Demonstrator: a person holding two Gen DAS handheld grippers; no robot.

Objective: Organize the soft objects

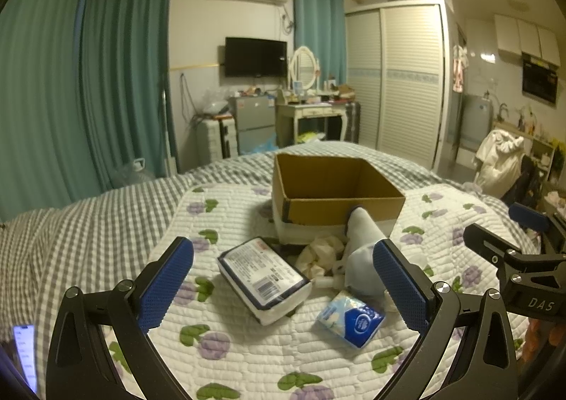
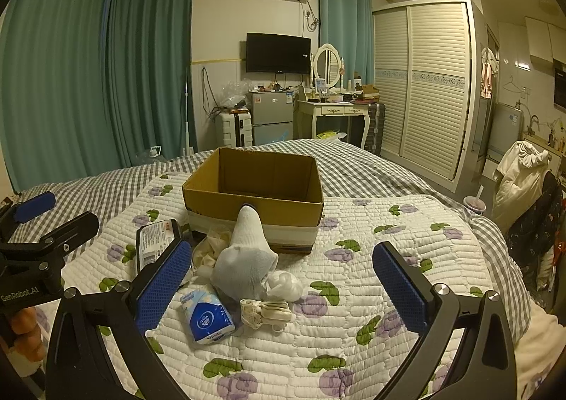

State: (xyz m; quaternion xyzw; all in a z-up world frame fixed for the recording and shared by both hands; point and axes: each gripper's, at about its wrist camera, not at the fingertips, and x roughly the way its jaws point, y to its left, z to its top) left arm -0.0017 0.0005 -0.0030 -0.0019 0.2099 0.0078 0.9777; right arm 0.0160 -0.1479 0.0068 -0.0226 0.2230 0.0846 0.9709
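Note:
An open cardboard box (image 1: 339, 202) (image 2: 254, 202) stands on the flowered quilt. In front of it lie a large tissue pack (image 1: 263, 279) (image 2: 154, 241), a small blue tissue packet (image 1: 350, 318) (image 2: 207, 317), a white sock (image 1: 361, 251) (image 2: 246, 255), a cream crumpled cloth (image 1: 320, 253) (image 2: 210, 248), a white plastic wad (image 2: 284, 285) and a folded white mask (image 2: 263, 311). My left gripper (image 1: 283, 288) is open above the large tissue pack. My right gripper (image 2: 283, 288) is open above the mask and plastic wad. Both are empty.
The flowered quilt (image 1: 247, 347) (image 2: 371, 294) lies on a grey checked bedsheet (image 1: 88, 223). A phone (image 1: 24, 354) lies at the left. Each gripper shows in the other view: the right one (image 1: 513, 258) and the left one (image 2: 39, 244). A chair with clothes (image 2: 523, 170) stands on the right.

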